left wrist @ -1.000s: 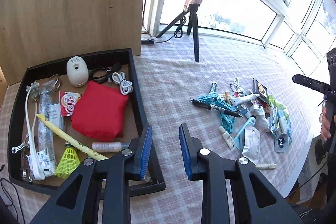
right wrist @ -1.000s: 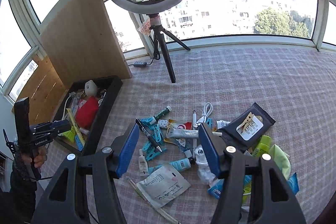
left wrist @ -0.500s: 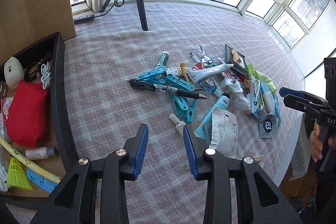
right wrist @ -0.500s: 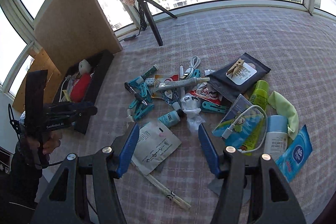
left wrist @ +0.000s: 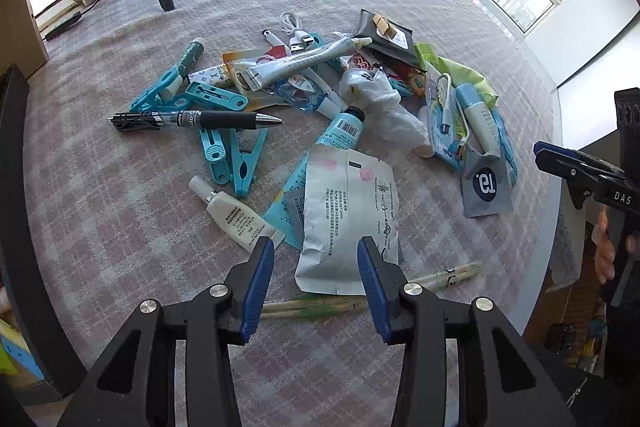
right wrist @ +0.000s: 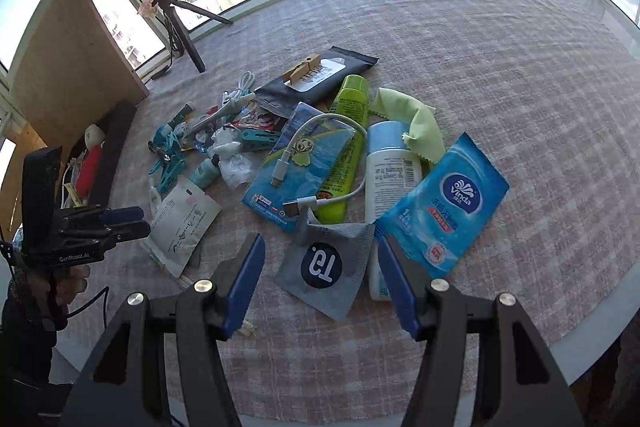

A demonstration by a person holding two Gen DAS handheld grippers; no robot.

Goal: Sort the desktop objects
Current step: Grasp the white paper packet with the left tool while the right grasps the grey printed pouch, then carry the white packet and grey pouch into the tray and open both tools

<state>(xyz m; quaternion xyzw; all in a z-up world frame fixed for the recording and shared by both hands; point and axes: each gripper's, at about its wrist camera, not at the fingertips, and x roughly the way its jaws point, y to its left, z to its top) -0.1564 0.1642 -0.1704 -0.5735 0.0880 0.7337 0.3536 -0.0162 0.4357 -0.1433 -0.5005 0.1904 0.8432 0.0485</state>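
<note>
Under the left tool, left wrist view: I have the left tool [left wrist: 316,247] spread wide and holding nothing, low over the near edge of the pile on the worktop [left wrist: 120,227].
Target as I judge it: the white sachet [left wrist: 348,215], lying flat straight ahead, its crumpled near end between my two blue pads [left wrist: 256,279].
Long axis: it runs away from me, roughly along the fingers, so the pads would close across its width.
Neighbours: a small white tube [left wrist: 236,215] lies just left of it, a light-blue tube [left wrist: 340,135] touches its far end, and wrapped chopsticks [left wrist: 360,295] cross beneath its near end.
Look of the thing: thin paper-like pack, creased, printed with small text and faint pink marks; I expect it to be limp and hard to lift off the cloth.
Other arm, same view: the right tool [left wrist: 560,159] sits well off to the right, beyond the pile.

Under the right tool, right wrist view: the right tool [right wrist: 320,279] is also spread and empty, over the grey sachet [right wrist: 328,267] with the dark round logo.
Beside it: a blue tissue pack [right wrist: 444,203] touches that sachet's right side, and a white bottle [right wrist: 392,171] lies behind.
White sachet here: far to the left, near the left tool [right wrist: 124,219], so I judge the left hand much the nearer.
Destination, my guess: the dark tray [right wrist: 116,147] at the far left.
</note>
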